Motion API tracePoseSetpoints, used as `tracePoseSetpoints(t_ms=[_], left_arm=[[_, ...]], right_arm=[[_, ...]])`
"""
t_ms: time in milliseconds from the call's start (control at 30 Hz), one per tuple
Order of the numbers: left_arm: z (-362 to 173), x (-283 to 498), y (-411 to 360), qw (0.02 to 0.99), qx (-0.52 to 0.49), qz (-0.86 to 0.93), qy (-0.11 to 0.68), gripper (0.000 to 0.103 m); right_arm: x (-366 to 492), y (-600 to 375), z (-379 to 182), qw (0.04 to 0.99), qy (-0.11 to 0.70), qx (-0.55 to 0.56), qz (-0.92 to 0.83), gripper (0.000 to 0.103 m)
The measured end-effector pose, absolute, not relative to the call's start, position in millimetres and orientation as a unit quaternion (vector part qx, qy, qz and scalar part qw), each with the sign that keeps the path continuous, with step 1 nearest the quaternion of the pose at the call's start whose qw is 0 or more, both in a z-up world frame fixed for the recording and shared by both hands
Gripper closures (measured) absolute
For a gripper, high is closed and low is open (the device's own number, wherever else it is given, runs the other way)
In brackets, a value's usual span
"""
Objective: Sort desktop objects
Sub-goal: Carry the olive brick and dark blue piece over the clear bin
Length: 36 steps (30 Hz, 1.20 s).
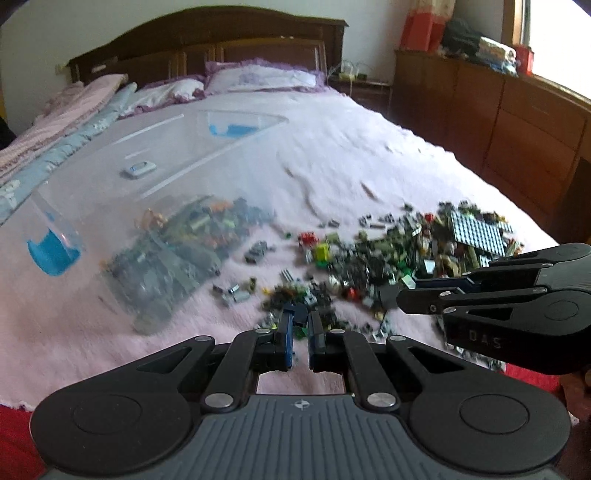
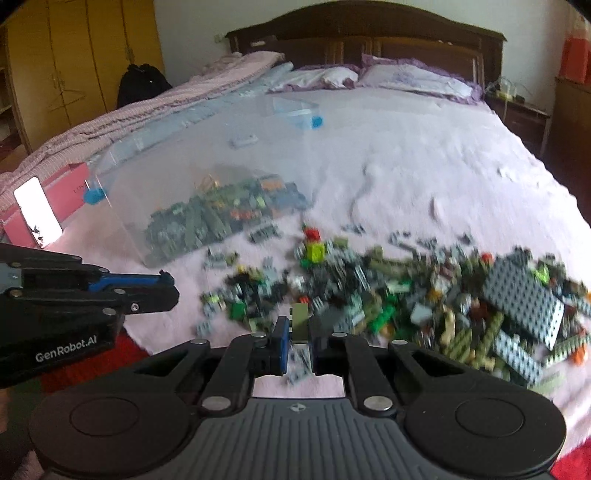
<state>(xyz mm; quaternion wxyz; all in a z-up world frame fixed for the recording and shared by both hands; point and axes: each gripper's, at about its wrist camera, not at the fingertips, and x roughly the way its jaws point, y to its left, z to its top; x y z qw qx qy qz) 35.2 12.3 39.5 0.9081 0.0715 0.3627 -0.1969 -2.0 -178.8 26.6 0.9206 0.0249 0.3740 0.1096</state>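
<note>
A loose pile of small building bricks [image 1: 388, 258] [image 2: 424, 299] lies on the pink bedspread, with a grey studded baseplate [image 1: 476, 232] [image 2: 524, 299] on its right side. To the left stands a clear plastic box [image 1: 173, 254] [image 2: 218, 218] with blue latches, holding several grey and green bricks. My left gripper [image 1: 300, 317] hovers over the pile's near edge, its fingers nearly together on what looks like a dark blue brick [image 1: 298, 309]. My right gripper [image 2: 300, 325] is shut on an olive brick [image 2: 300, 315] just above the pile. Each gripper shows side-on in the other view, the right gripper [image 1: 404, 301] and the left gripper [image 2: 168, 286].
The clear lid [image 1: 240, 123] [image 2: 295, 109] and a small white object [image 1: 139, 169] [image 2: 243, 140] lie farther up the bed. A phone [image 2: 37, 210] leans on a pink box at the left edge. Pillows [image 1: 258, 77] and a dark headboard [image 2: 369, 33] are at the far end, and a wooden dresser [image 1: 498, 110] stands on the right.
</note>
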Motion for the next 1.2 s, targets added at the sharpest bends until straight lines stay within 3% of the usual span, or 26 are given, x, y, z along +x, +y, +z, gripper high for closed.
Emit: tracePoseSetpoints(t_ms=[1200], left_arm=[[118.9,75.8,45.2,0.948,0.059,-0.153,0.271,0.093]], right_arm=[[48.1,-145.5,129.4,0.939,0.293,-0.025,0.180,0.091]])
